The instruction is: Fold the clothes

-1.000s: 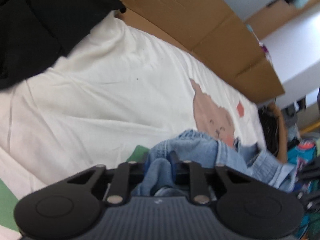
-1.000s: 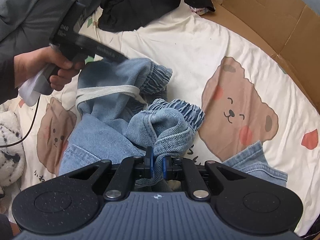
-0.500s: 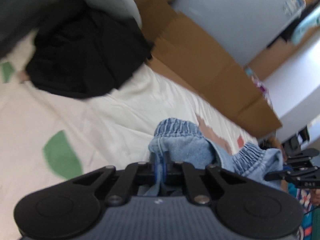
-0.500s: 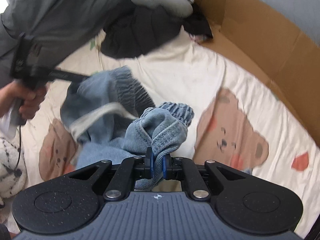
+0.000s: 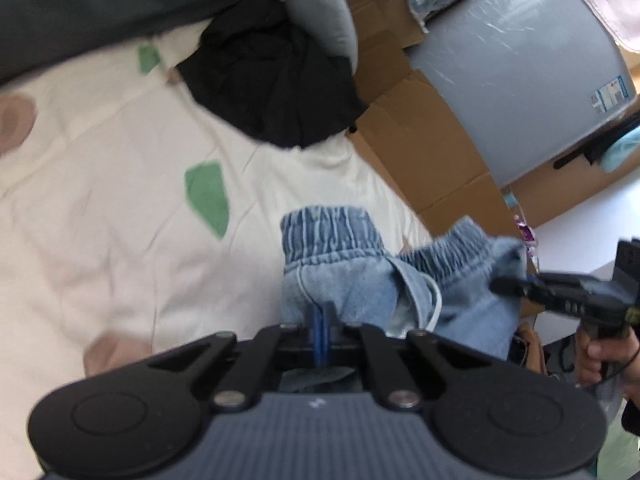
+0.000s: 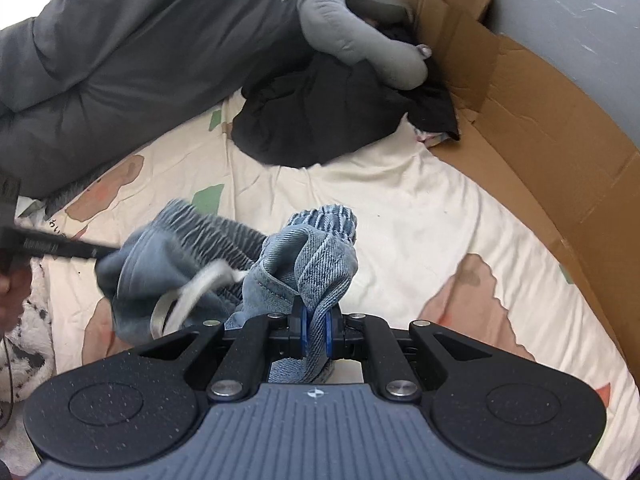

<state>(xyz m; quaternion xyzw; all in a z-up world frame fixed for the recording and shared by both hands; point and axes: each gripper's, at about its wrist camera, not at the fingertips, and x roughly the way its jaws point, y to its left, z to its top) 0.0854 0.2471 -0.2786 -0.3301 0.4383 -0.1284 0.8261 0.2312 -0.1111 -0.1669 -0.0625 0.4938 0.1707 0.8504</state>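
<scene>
Hanging between both claws: jeans (image 6: 304, 264), waistband pinched in each.

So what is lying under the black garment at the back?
The black garment rests on the cream bedsheet, its far edge against the cardboard; a grey plush lies on top. Anything beneath is covered.

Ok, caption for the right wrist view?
Right tool and left tool lift blue jeans above the bear-print sheet.
</scene>
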